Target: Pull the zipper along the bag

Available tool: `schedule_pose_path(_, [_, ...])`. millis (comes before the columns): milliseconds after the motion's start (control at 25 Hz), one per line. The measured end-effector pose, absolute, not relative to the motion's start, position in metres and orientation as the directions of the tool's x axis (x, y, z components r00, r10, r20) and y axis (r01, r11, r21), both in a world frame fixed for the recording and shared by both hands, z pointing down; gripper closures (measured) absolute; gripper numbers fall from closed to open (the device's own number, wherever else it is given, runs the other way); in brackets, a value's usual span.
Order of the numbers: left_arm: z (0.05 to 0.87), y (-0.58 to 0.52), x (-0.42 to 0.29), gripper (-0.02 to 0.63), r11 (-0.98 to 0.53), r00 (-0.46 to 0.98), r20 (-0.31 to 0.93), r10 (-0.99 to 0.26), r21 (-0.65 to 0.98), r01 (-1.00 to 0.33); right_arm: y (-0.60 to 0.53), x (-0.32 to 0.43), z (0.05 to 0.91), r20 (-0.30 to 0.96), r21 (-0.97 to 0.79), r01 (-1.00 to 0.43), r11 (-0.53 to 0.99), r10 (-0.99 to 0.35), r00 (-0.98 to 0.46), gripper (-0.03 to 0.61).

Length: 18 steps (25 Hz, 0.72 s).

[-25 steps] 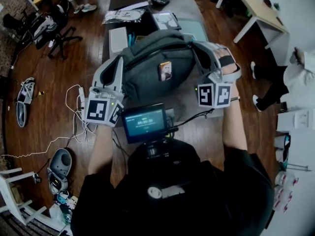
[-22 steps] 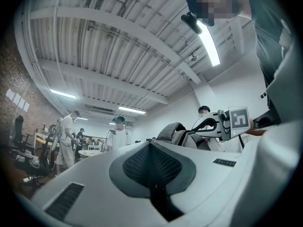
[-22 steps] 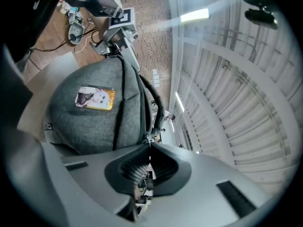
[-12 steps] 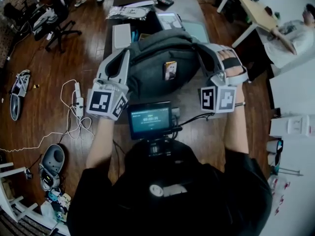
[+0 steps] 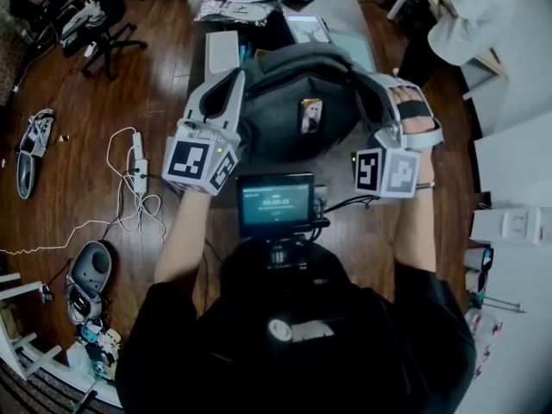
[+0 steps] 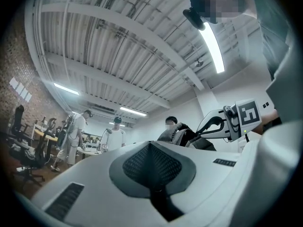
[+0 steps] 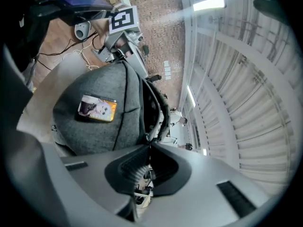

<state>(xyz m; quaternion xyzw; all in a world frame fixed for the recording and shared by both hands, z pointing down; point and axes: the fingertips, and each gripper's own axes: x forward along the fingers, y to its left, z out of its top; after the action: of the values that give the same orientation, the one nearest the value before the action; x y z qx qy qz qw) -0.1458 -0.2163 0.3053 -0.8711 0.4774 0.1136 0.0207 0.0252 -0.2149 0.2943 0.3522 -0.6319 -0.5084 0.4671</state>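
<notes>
Wooden flooring (image 5: 103, 84) surrounds a grey table (image 5: 342, 1). A white power strip with its loose cable (image 5: 138, 175) lies on the floor off the table's left edge.

1. Left gripper (image 5: 237, 80): positioned at the table's left edge, against the left end of the bag (image 5: 293, 93). In the left gripper view the jaws are fully together with nothing visible between them, and they point up toward the ceiling. Its marker cube (image 5: 200, 164) faces the person.
2. Bag: grey fabric, standing at the middle of the table between the two grippers. A small picture card (image 5: 310, 116) is fixed to its near face. Its top opening gapes along the zipper (image 7: 163, 110).
3. Right gripper (image 5: 364, 81): positioned at the bag's right end. In the right gripper view the jaws are narrow, with the tips pinched on the zipper pull (image 7: 147, 137) at the end of the opening.

A white box (image 5: 222, 50) lies at the table's far left, behind the bag.
</notes>
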Motion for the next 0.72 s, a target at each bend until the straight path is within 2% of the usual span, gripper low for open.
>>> schedule_pose_path(280, [0.31, -0.211, -0.153, 0.614, -0.631, 0.595, -0.235, -0.769, 0.128, -0.765, -0.226, 0.053, 0.301, 0.237, 0.962, -0.063, 0.267, -0.923, -0.302, 0.551])
schedule_pose_path(400, [0.314, -0.205, -0.141, 0.615, -0.661, 0.628, -0.22, -0.746, 0.135, -0.738, -0.225, 0.071, 0.3, 0.268, 0.96, -0.009, 0.279, -0.93, -0.252, 0.551])
schedule_pose_path(560, [0.32, -0.201, -0.135, 0.616, -0.668, 0.634, -0.222, -0.741, 0.147, -0.73, -0.219, 0.043, 0.298, 0.288, 0.957, 0.121, 0.265, -0.924, -0.251, 0.551])
schedule_pose_path(720, [0.316, -0.198, -0.135, 0.615, -0.693, 0.653, -0.241, -0.718, 0.156, -0.704, -0.222, 0.052, 0.294, 0.288, 0.958, 0.064, 0.281, -0.918, -0.274, 0.551])
